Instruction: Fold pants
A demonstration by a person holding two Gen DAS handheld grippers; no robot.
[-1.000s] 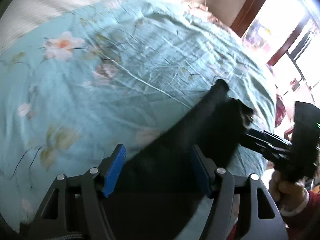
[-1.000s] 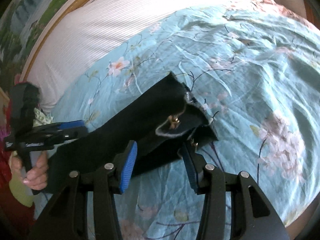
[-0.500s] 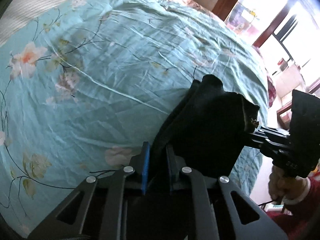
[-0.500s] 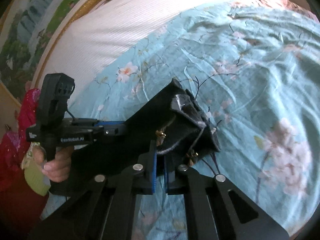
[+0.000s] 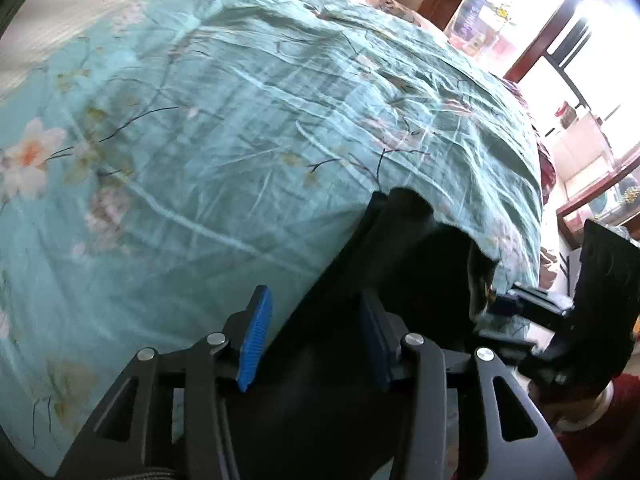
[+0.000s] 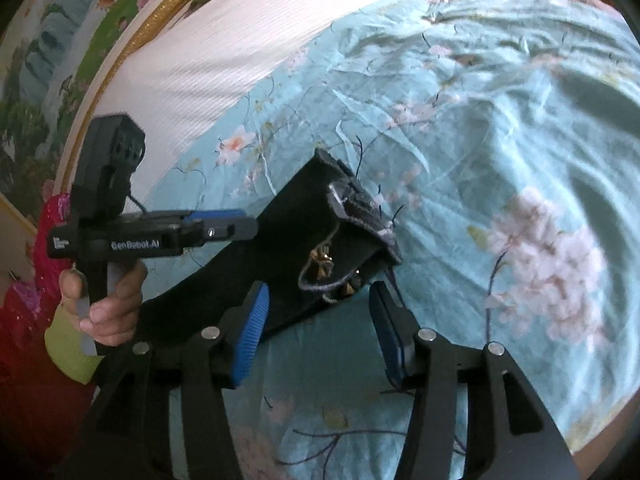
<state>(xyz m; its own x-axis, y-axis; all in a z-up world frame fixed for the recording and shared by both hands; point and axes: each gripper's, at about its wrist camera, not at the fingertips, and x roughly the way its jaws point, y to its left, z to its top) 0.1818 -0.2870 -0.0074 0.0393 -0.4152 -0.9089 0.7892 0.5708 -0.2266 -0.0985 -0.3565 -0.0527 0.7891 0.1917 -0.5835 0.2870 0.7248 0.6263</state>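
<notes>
A wide stretch of floral teal bedspread (image 6: 500, 128) is seen beyond the work, wrinkled, with a white striped sheet (image 6: 224, 48) along its far edge. The black pants (image 6: 296, 240) are laid flat near the bed's near edge, waistband corner turned up. Both tongs are spread wide, gripping nothing: left tongs (image 5: 316, 344) over the cloth, right tongs (image 6: 320, 328) at the waistband.
</notes>
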